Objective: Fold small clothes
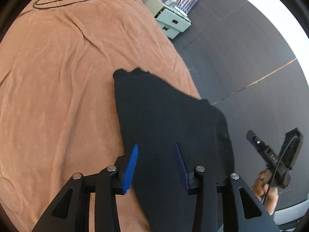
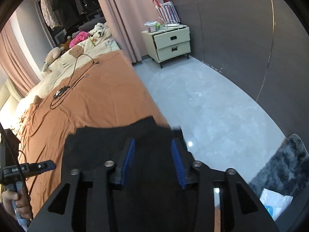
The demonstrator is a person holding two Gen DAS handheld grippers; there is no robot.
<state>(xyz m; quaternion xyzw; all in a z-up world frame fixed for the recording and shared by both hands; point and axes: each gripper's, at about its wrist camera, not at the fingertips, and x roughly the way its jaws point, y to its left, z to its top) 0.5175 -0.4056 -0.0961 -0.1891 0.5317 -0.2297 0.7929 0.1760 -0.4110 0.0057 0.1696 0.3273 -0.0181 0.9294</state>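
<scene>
A small black garment [image 1: 164,106] lies on the orange blanket [image 1: 67,67] at the bed's right edge. Part of it hangs over the side. My left gripper [image 1: 156,146] is just above the garment's near end. Its blue pads stand apart with the cloth below them, not pinched. In the right wrist view the same garment [image 2: 100,141] spreads left over the blanket [image 2: 96,96]. My right gripper [image 2: 152,140] hovers over the garment's edge by the bedside, pads apart. A hand [image 1: 266,191] holds the right gripper's handle. Another hand [image 2: 17,201] grips the left one.
A black cable with a small device [image 2: 67,89] lies further up the bed. Stuffed toys [image 2: 54,54] and a cream quilt sit at the head. A cream nightstand [image 2: 170,44] stands by the dark wall. Beside the bed, a dark shaggy rug [image 2: 285,164] and white packet [image 2: 276,203] lie on grey floor.
</scene>
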